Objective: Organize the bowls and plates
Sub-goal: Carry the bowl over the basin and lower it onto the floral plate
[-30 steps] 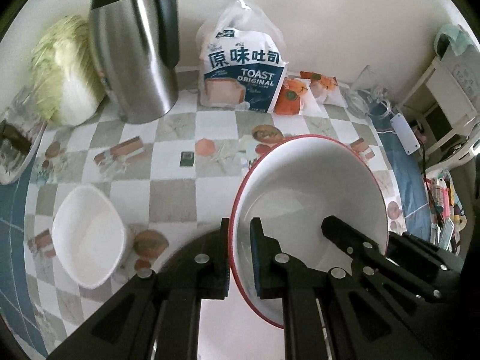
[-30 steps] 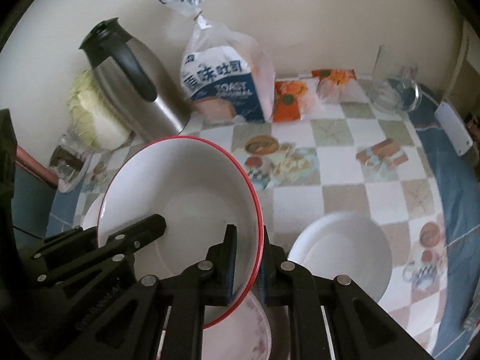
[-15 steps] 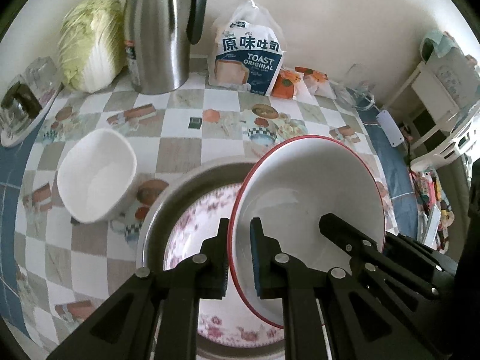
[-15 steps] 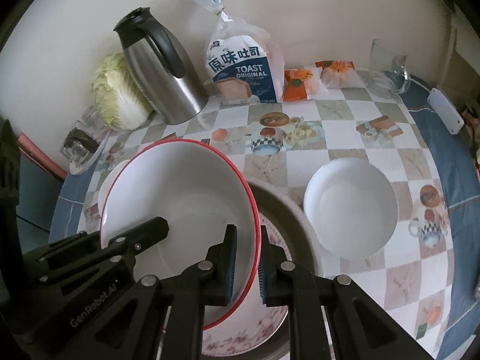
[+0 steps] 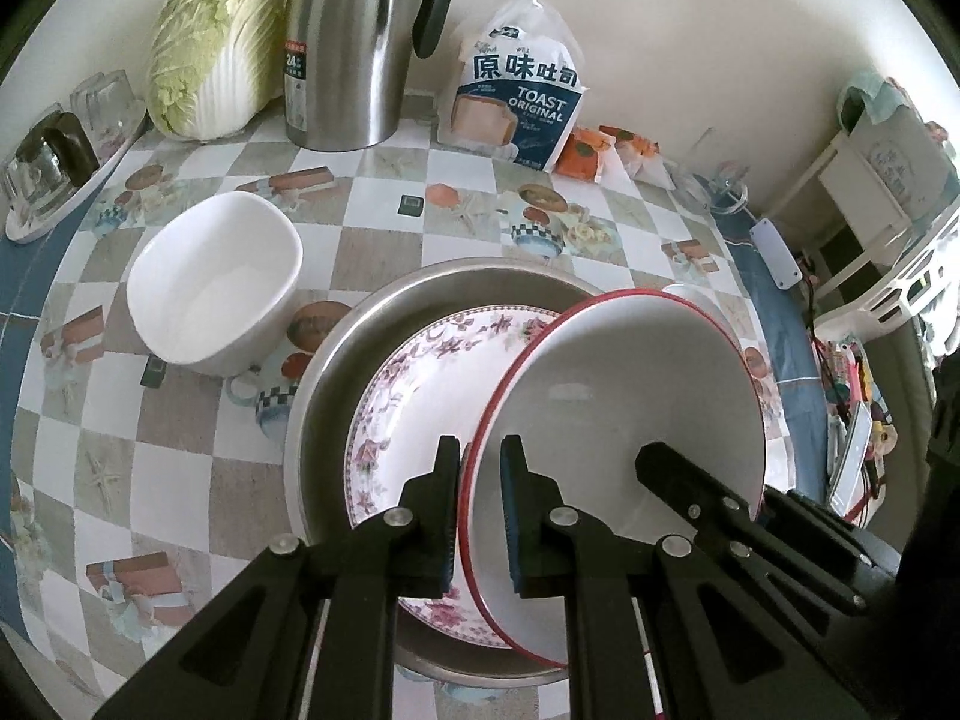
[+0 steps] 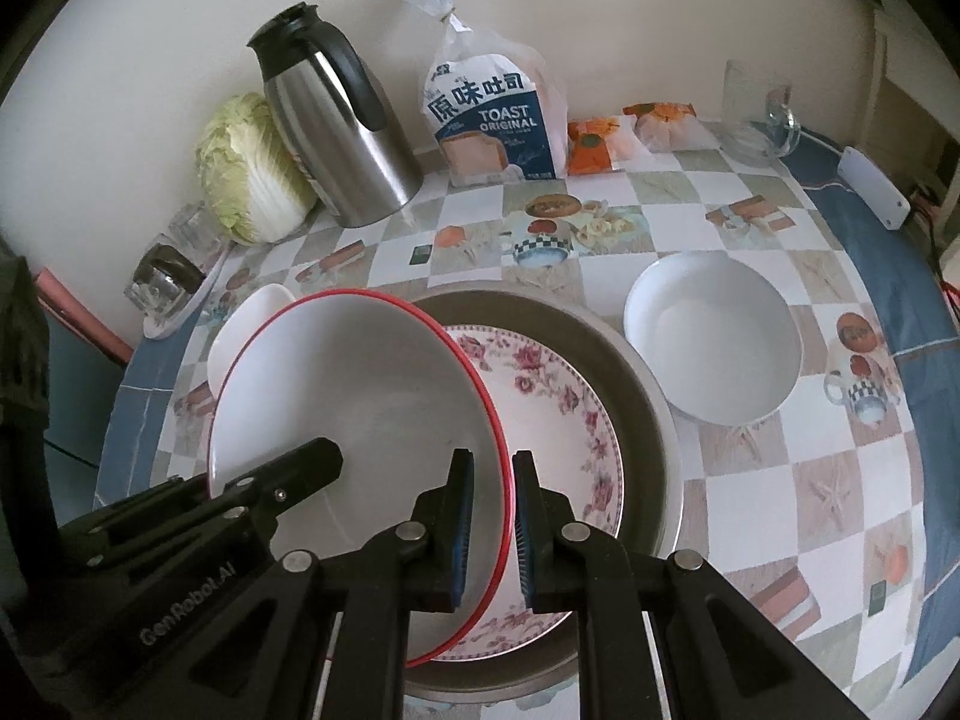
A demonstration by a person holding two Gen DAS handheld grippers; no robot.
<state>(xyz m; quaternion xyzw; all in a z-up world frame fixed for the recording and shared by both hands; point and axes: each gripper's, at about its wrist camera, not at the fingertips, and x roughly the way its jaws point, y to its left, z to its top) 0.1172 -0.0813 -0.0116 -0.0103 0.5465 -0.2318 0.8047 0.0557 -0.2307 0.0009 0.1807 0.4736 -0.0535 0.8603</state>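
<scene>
A white bowl with a red rim hangs tilted over a floral plate. That plate lies inside a wide metal basin. My left gripper is shut on the bowl's left rim. My right gripper is shut on the opposite rim. A white square bowl stands left of the basin. A white round bowl stands to its right, mostly hidden in the left wrist view.
Along the wall stand a cabbage, a steel thermos jug, a toast bag, orange packets and a glass jug. Glasses on a tray sit at the table's left edge.
Both grippers carried the red-rimmed bowl back from the wall. The metal basin and floral plate have come into view beneath it, and the bowl now hangs lower over them.
</scene>
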